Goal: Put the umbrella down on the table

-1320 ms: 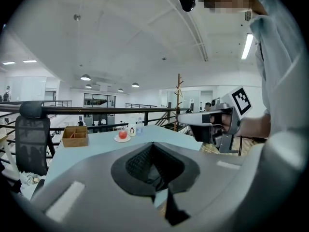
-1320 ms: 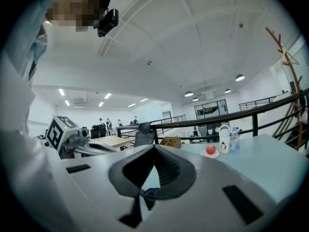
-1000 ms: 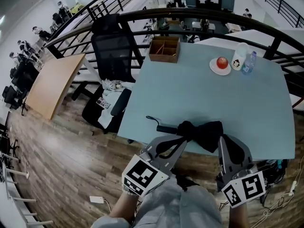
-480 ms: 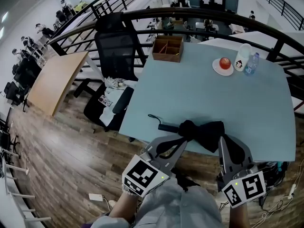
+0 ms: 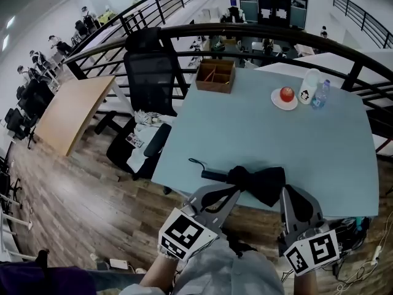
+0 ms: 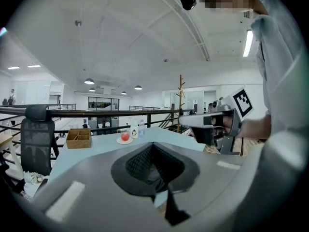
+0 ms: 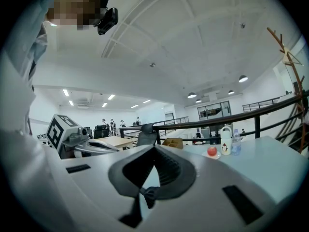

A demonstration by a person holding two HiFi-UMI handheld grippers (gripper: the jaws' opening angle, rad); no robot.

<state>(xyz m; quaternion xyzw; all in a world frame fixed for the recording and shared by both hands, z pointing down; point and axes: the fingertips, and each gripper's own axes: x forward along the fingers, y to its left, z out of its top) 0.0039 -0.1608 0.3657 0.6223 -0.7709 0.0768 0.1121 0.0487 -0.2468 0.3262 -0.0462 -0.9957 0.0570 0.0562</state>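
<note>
Nearly done, by the look of it: the black folded umbrella (image 5: 258,180) lies across the near edge of the pale blue tabletop (image 5: 258,128), handle end to the left with its thin cord curling onto the surface, bunched cloth to the right. Whether its full weight rests there I cannot tell, since both grippers are at it. What is left, as I judge it, is to let go and draw the grippers clear.

The left gripper (image 5: 228,195) reaches the handle end from below the edge, and a black loop of strap (image 5: 212,196) from the umbrella runs down over it. In the left gripper view its fingers (image 6: 87,173) are pressed together at the tips, with a dark strip of that strap showing in the slit beneath, so it seems pinched on the strap. The right gripper (image 5: 288,195) meets the cloth end. In the right gripper view its fingers (image 7: 207,187) are likewise closed at the tips, and a small knot of black cloth sits in the gap below them, apparently nipped.

Farther across the tabletop stand a plate (image 5: 276,100) with a red apple (image 5: 287,93), and just beside it a white bottle (image 5: 309,86) and a clear bottle (image 5: 319,94). A wooden box (image 5: 215,75) sits at the far left corner. A black office chair (image 5: 150,72) and a dark railing (image 5: 245,29) lie beyond.
</note>
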